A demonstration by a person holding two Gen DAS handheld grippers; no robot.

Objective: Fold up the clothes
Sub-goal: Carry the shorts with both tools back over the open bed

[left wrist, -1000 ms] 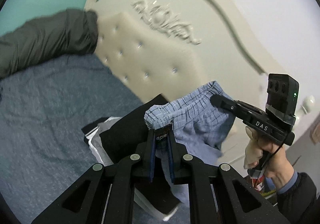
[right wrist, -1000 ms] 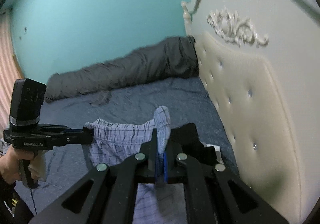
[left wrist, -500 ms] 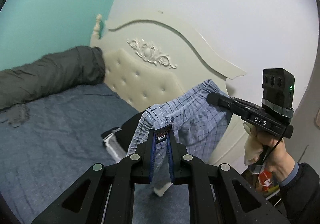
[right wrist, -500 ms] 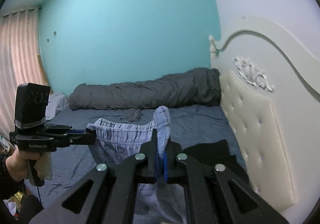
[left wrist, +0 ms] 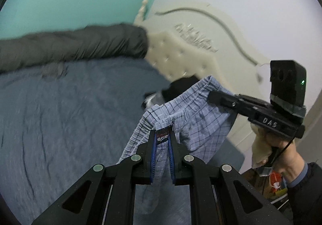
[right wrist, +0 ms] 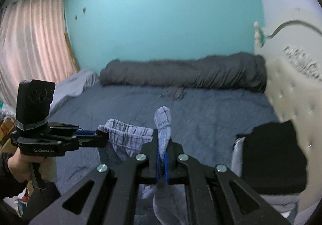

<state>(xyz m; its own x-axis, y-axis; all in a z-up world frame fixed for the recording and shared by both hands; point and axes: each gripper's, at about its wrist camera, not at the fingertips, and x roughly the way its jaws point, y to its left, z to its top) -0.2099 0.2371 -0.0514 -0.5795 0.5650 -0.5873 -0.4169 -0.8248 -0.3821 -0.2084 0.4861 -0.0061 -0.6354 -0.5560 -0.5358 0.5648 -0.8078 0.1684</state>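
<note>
A pair of light blue checked shorts (left wrist: 193, 122) hangs in the air over the bed, held by its waistband between both grippers. My left gripper (left wrist: 162, 134) is shut on the waistband at its label. The right gripper (left wrist: 211, 96) clamps the other end of the band; in its own view (right wrist: 162, 140) a bunched fold of the shorts (right wrist: 128, 136) sticks up between the shut pads. The left gripper (right wrist: 100, 136) shows at the left of that view, pinching the cloth. The legs dangle below, partly hidden by the grippers.
A blue-grey bed sheet (right wrist: 211, 112) spreads below, with a rolled dark grey duvet (right wrist: 185, 74) along the teal wall. A stack of folded black and white clothes (right wrist: 271, 154) lies by the cream tufted headboard (left wrist: 177, 58). Pink curtains (right wrist: 30, 43) hang at left.
Both grippers have carried the shorts sideways away from the headboard and the folded stack, out over the open sheet. Both grips have held.
</note>
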